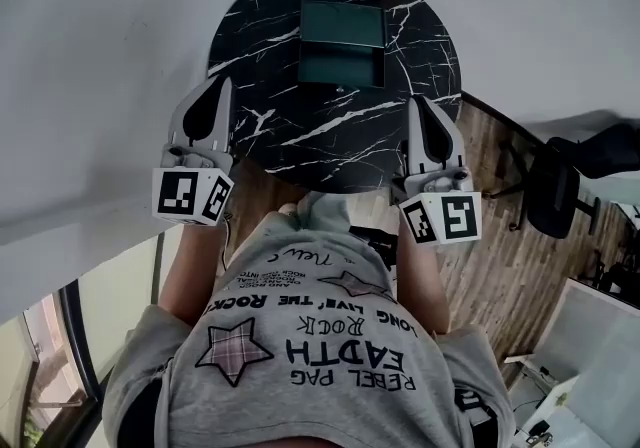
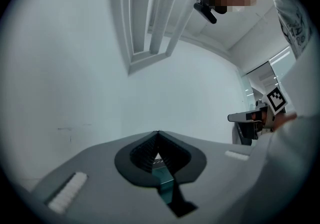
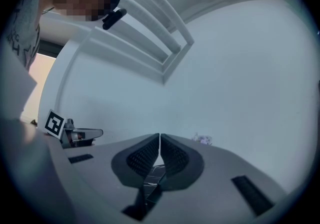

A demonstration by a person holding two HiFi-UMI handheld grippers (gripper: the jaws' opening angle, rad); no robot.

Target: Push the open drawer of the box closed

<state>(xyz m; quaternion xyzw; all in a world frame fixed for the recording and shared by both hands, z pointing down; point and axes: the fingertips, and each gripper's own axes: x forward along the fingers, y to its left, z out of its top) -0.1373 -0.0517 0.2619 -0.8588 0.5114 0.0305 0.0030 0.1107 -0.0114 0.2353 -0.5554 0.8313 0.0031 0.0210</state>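
- A dark green rectangular box (image 1: pixel 342 24) lies flat on the far middle of the round black marble table (image 1: pixel 300 136).
- Its drawer (image 1: pixel 340 67) stands pulled out toward the near side, dark green inside showing.

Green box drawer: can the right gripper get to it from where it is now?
Probably yes. The right gripper hovers at the near edge of the table, jaws together and empty; only bare tabletop lies between it and the open drawer of the green box.
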